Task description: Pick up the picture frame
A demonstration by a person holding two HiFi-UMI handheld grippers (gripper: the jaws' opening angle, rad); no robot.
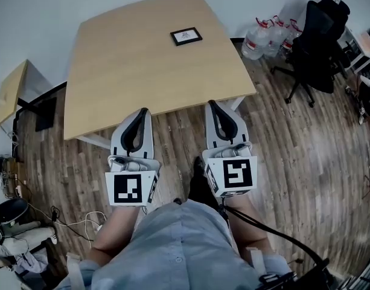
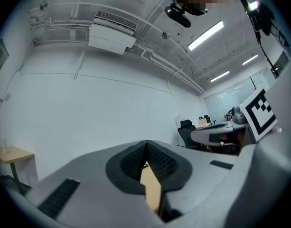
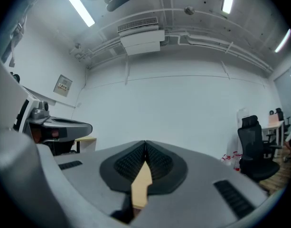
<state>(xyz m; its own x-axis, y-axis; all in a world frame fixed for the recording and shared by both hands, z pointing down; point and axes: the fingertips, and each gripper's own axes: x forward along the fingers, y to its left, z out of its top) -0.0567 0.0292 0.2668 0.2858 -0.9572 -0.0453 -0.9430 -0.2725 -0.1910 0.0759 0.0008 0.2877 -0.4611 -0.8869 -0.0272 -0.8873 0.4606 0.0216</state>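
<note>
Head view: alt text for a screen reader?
A small black picture frame lies flat near the far edge of a wooden table. The left gripper and right gripper, both shut and empty, point toward it from the near edge, well short of it.

My shirt (image 1: 178,246) light blue, buttoned, left gripper (image 1: 142,111) and right gripper (image 1: 212,104) grey, black ribbed pads (image 2: 162,163), square-marker cubes (image 1: 129,188), black cable (image 1: 275,237).
</note>
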